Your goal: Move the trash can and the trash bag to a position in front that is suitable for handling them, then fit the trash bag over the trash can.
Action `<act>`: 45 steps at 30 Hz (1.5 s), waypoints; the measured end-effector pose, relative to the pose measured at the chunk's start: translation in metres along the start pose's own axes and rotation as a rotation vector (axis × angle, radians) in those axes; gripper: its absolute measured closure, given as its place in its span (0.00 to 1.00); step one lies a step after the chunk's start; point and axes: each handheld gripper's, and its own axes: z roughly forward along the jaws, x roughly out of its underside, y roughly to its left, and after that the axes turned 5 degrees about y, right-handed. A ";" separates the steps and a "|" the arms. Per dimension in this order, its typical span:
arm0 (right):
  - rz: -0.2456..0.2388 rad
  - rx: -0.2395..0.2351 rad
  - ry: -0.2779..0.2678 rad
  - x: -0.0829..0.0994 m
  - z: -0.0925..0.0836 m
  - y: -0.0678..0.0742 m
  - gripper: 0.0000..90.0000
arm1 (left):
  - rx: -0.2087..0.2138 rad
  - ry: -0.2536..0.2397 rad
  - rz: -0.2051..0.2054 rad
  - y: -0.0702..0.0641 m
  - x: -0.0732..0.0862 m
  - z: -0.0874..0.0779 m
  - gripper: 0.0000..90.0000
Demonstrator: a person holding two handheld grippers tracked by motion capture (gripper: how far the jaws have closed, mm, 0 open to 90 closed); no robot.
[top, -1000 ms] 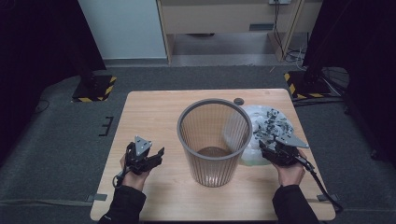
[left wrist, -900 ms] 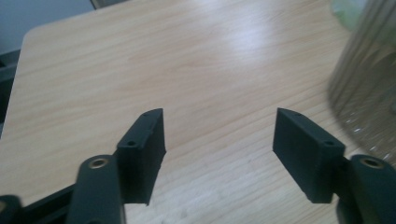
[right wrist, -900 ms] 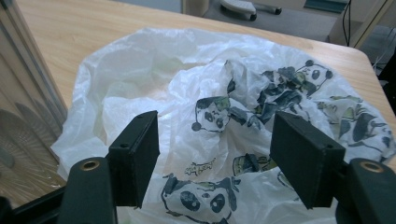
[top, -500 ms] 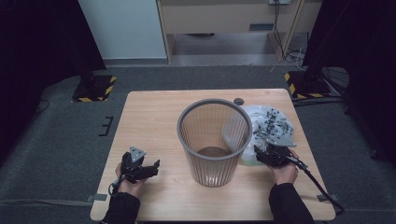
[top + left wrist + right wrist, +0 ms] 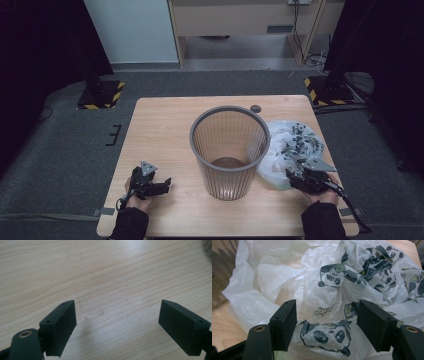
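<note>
White crinkled plastic bag printed with black pandas [image 5: 337, 290] lies on the pale wooden surface [image 5: 165, 125], right of and touching a tall grey mesh wastebasket [image 5: 229, 150]. Right hand-held gripper [image 5: 325, 325] has its jaws partly open around a fold of the bag, pads not pressing it. Left hand-held gripper [image 5: 117, 320], left of the basket, has just been opening; its jaws stand wide over bare wood, holding nothing

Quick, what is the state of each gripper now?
Left gripper: open, holding nothing, jaws just opened.
Right gripper: open, bag between its jaws.
</note>
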 end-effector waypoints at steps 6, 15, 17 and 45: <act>-0.005 -0.012 0.027 0.016 -0.013 -0.002 0.35 | -0.003 0.015 0.018 -0.002 0.003 0.002 0.15; 0.064 -0.012 -0.124 0.004 -0.038 -0.006 0.18 | 0.015 0.019 0.035 -0.004 0.002 0.005 0.15; 0.092 0.006 -0.141 -0.003 -0.039 -0.008 0.09 | 0.015 0.027 0.035 -0.004 0.002 0.006 0.15; 0.073 0.037 0.087 -0.019 0.029 0.001 0.09 | 0.025 0.032 0.013 -0.001 -0.001 0.016 0.12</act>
